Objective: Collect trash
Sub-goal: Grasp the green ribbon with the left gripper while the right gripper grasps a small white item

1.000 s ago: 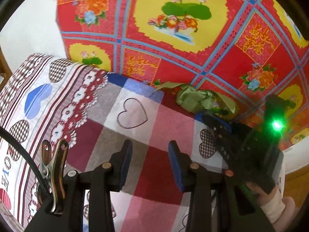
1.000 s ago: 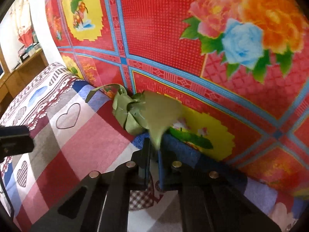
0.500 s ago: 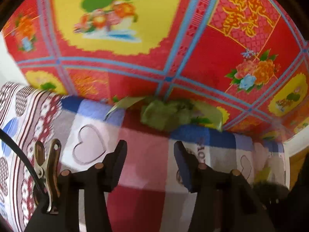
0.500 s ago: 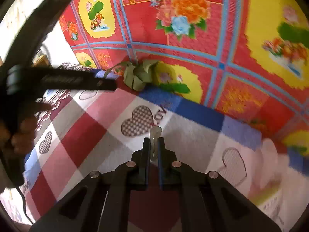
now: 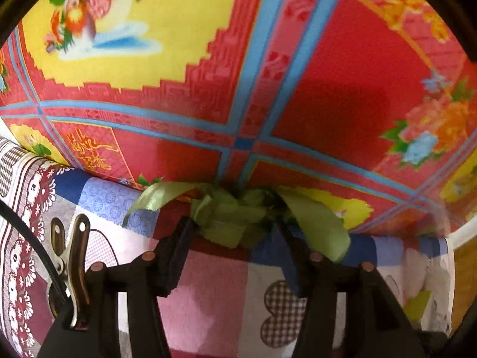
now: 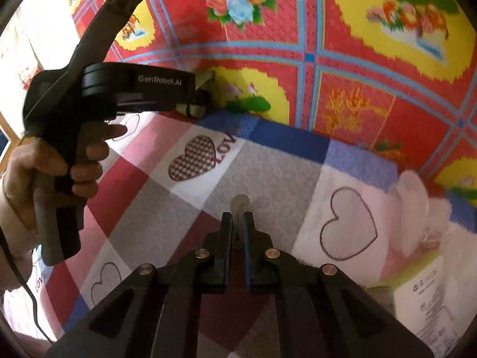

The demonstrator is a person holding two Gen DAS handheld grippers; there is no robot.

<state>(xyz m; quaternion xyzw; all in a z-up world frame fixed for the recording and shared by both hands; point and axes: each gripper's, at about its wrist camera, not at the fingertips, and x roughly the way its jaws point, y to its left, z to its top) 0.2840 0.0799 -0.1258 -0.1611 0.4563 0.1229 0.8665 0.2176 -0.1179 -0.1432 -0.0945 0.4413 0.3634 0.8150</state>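
Observation:
A crumpled green wrapper (image 5: 229,217) lies where the heart-patterned bedspread (image 5: 208,292) meets the red floral wall cloth (image 5: 328,95). My left gripper (image 5: 232,226) is open, one finger on each side of the wrapper, which sits right at their tips. In the right wrist view a hand (image 6: 53,164) holds the left gripper (image 6: 198,95) at the wrapper (image 6: 193,109), most of it hidden behind the tool. My right gripper (image 6: 237,217) hangs over the bedspread (image 6: 268,173), shut on a small pale scrap (image 6: 241,204).
A white plastic bag with printed packaging (image 6: 417,217) lies on the bed to the right, also seen as the bag (image 5: 426,274) at the left wrist view's right edge. A black cable (image 6: 18,268) trails from the left tool.
My left gripper has moved forward until its open fingers flank the green wrapper. My right gripper has drawn back from the wrapper, shut on a small pale scrap.

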